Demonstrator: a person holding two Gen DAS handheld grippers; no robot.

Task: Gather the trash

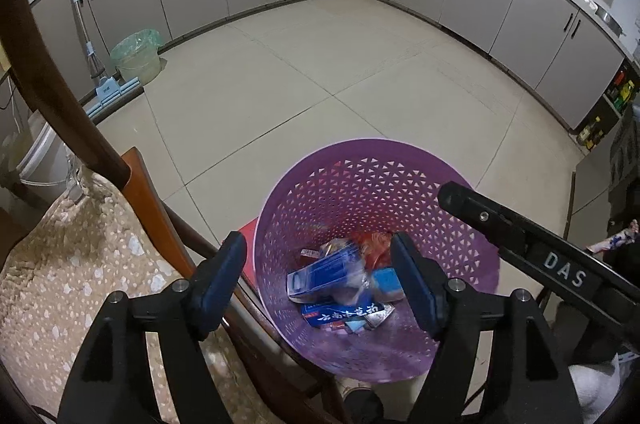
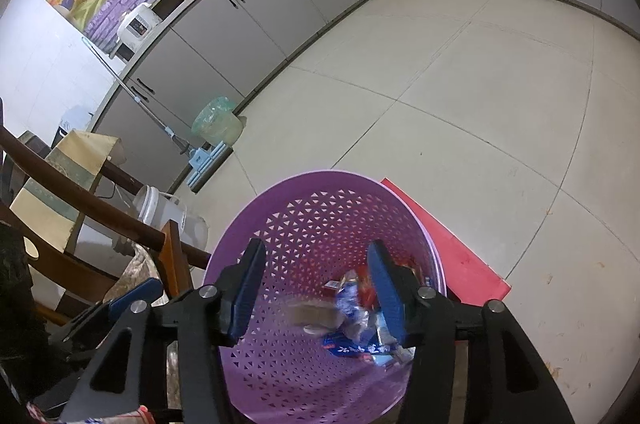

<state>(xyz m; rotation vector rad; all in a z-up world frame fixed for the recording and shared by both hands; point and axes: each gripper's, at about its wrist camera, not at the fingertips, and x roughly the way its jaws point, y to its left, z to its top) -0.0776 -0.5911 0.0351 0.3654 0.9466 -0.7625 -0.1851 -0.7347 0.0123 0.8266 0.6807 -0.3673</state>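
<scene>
Both hand-held grippers, left (image 1: 318, 284) and right (image 2: 316, 294), are held released and empty above the purple basket (image 1: 360, 184), where blue packets (image 1: 324, 272) are piled.

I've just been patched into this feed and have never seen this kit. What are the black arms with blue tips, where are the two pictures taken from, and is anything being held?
No robot here: a person carries a handheld gripper in each hand, each with a fisheye camera looking along its two fingers. One picture is from the left gripper, the other from the right gripper. The blue tips are the pads of the jaws. Both hang over a purple basket on the kitchen floor. In it lie blue boxes and wrappers, some blurred as if falling. Both jaws stand open, pressing on nothing. The black bar marked DAS in the left view is probably the right gripper.
</scene>
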